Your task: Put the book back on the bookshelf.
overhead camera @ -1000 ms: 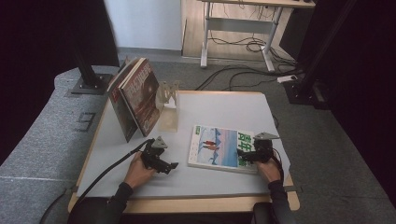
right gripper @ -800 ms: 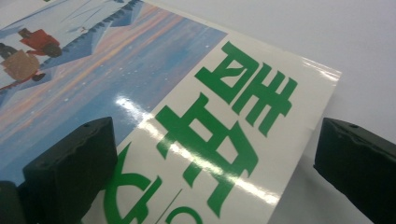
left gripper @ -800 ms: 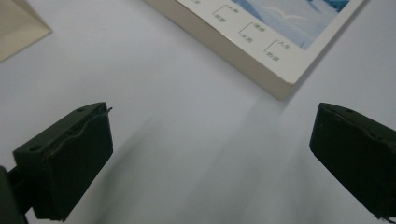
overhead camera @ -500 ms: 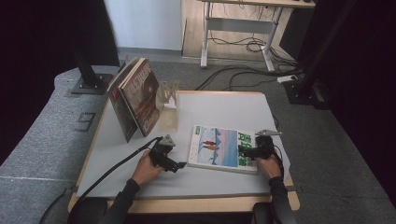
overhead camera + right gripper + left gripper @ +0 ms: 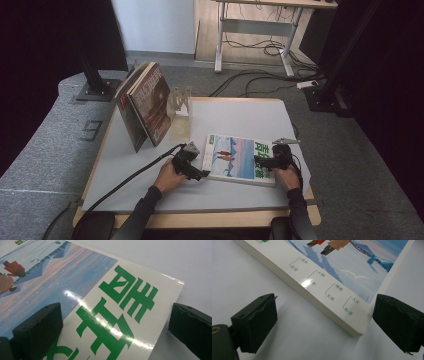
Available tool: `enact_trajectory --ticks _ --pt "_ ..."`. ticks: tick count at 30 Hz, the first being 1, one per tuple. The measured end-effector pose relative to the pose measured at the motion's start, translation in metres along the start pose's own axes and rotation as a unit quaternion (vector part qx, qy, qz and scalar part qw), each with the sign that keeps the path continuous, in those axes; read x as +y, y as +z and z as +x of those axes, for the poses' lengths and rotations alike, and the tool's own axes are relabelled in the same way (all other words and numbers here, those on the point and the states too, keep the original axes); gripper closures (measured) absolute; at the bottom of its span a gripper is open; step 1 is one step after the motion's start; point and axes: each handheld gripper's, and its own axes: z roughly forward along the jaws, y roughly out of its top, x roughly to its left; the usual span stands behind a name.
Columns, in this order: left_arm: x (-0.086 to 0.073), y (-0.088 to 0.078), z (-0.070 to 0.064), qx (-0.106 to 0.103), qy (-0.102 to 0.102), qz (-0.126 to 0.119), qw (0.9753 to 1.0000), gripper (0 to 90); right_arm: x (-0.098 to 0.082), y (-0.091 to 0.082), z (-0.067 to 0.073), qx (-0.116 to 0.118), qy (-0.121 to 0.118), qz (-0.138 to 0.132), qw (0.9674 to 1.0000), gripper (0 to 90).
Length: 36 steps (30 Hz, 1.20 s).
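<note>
A thick magazine (image 5: 235, 157) with a snowy cover picture and big green characters lies flat on the white table (image 5: 240, 115). My left gripper (image 5: 199, 175) is at its near left corner. In the left gripper view the corner of the magazine (image 5: 342, 272) lies low between the jaws of my left gripper (image 5: 325, 315), and neither pad touches it. Those jaws have just been closing a little but still stand wide. My right gripper (image 5: 257, 161) rests over the magazine's right end. In the right gripper view my right gripper (image 5: 116, 322) is open above the green characters on the magazine (image 5: 75, 282).
Two large magazines (image 5: 147, 107) lean upright at the table's back left, beside a clear stand (image 5: 180, 102). A black cable (image 5: 130, 175) trails from the left gripper across the near left of the table. A desk frame and floor cables sit beyond the table.
My left hand has slid to the right, from the bare table up to the magazine's near left corner. The right hand has stayed over the magazine's right end.
</note>
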Motion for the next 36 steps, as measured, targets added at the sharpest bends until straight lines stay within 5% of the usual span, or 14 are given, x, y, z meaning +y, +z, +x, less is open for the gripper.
enact_trajectory --ticks 16,28,36 --pt "0.000 0.007 -0.006 -0.034 -0.011 -0.008 0.9993 5.5 0.003 -0.003 0.012 -0.015 -0.026 0.004 0.9995 1.1" --pt "-0.004 0.001 -0.017 0.006 0.014 0.030 0.9994 0.0 0.004 0.000 0.025 -0.003 -0.038 0.011 0.9992 1.0" --pt "-0.018 -0.013 -0.023 0.006 0.003 0.032 0.9995 0.4 0.006 0.003 0.037 0.011 -0.053 0.015 0.9984 1.0"
